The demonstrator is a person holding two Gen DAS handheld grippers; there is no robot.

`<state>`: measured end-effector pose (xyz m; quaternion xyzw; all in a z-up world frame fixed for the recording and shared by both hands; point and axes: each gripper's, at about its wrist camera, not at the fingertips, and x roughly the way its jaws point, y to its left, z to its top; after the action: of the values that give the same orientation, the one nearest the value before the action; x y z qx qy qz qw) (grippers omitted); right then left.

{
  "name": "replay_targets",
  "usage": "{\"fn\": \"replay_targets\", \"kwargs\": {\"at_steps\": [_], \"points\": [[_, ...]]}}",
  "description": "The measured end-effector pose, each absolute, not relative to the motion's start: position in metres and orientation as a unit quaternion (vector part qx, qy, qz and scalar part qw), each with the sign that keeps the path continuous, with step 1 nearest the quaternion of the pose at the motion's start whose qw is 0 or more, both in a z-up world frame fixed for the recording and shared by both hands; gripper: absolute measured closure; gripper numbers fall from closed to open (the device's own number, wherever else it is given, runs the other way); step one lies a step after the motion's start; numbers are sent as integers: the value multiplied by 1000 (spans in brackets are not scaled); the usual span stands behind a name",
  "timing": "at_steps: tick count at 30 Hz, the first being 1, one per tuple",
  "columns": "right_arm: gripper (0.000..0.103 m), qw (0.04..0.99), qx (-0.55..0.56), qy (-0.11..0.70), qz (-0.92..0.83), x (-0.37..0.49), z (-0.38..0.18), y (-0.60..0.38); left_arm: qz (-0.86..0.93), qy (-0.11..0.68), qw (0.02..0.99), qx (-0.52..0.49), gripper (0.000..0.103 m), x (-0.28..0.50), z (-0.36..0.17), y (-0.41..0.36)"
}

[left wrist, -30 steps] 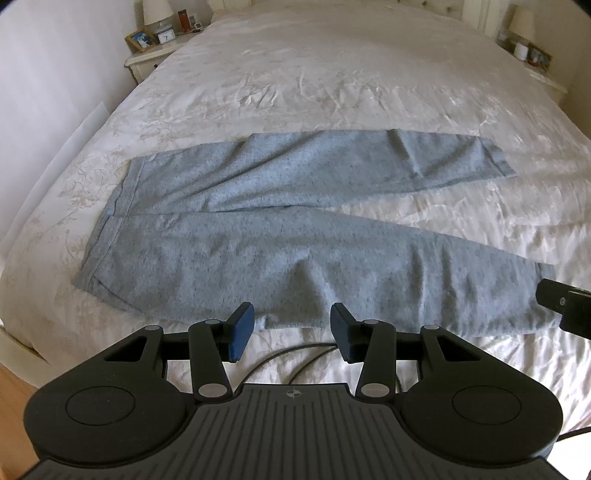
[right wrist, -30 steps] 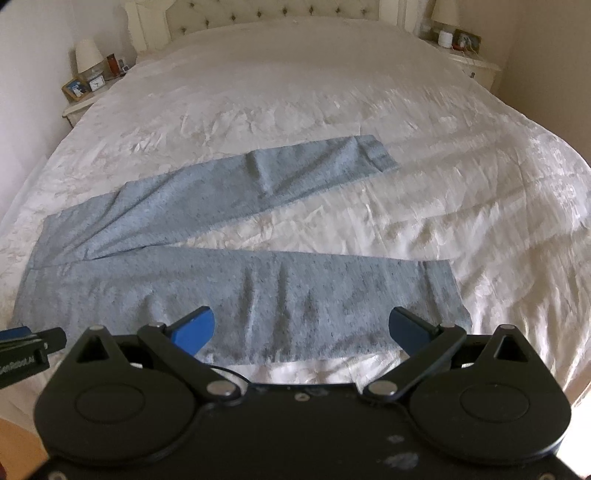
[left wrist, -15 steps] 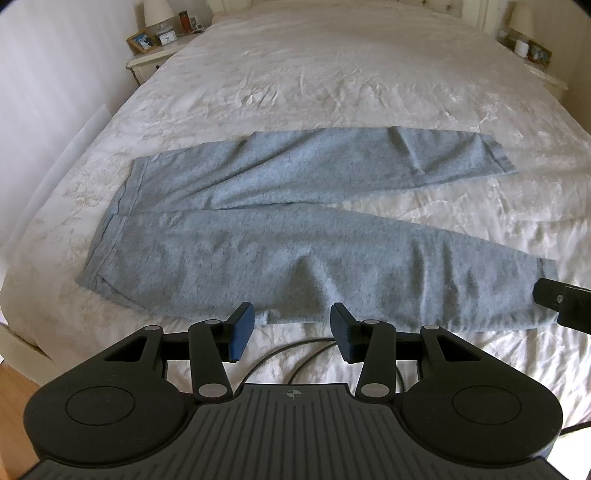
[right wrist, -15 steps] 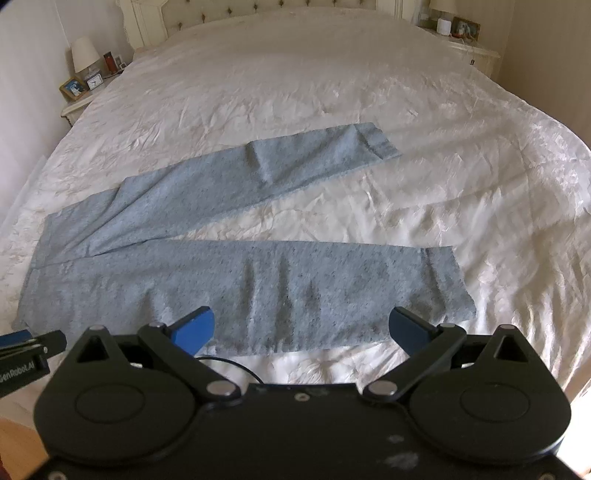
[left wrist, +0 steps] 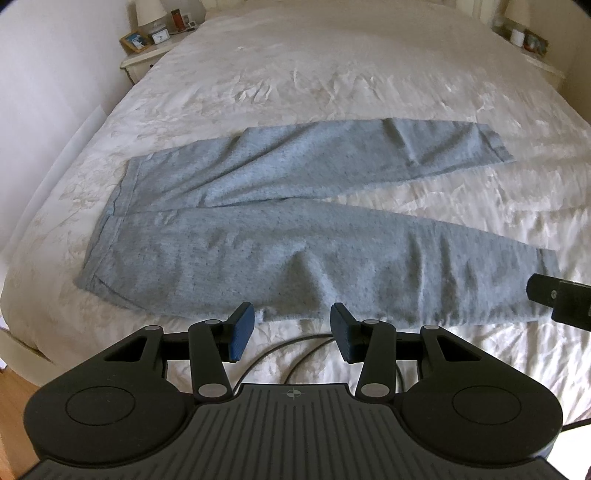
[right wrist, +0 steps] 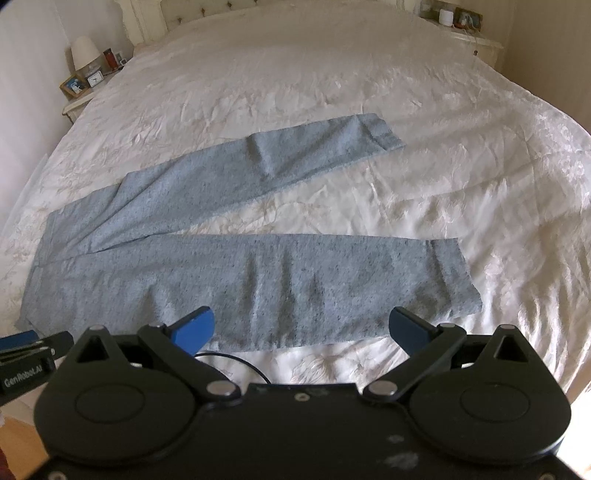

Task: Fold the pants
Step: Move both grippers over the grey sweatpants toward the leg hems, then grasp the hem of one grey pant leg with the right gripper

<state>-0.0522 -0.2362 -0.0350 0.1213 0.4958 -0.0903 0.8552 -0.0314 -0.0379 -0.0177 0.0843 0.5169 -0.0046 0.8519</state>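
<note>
You are in a home bedroom: a wide bed (right wrist: 332,92) with a cream bedspread and tufted headboard (right wrist: 221,11), a nightstand (right wrist: 79,105) holding a lamp (right wrist: 84,51), clock (right wrist: 95,78) and framed photo (right wrist: 75,85).

Pants (left wrist: 295,236) lie flat on bed (left wrist: 332,74), waistband left, legs splayed right; left gripper (left wrist: 291,334) near the near hem edge, right gripper (right wrist: 299,328) likewise.

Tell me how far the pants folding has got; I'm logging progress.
Done: the grey pants lie spread flat on the bed, legs apart in a V. In hand: nothing; the left gripper and right gripper hover open at the near leg's edge, gripping no fabric. Left: every fold, starting with laying one leg over the other.
</note>
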Motion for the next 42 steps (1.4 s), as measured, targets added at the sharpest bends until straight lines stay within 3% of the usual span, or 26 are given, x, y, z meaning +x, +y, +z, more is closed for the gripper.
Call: {"fn": "replay_targets", "kwargs": {"at_steps": [22, 38, 41, 42], "points": [[0, 836, 120, 530, -76, -10, -48, -221, 23, 562, 824, 72, 59, 1, -25, -11], [0, 805, 161, 556, -132, 67, -69, -195, -38, 577, 812, 81, 59, 99, -55, 33], [10, 808, 174, 544, -143, 93, -70, -202, -41, 568, 817, 84, 59, 126, -58, 39], [20, 809, 178, 542, -144, 103, -71, -205, -41, 564, 820, 85, 60, 136, -58, 41]]}}
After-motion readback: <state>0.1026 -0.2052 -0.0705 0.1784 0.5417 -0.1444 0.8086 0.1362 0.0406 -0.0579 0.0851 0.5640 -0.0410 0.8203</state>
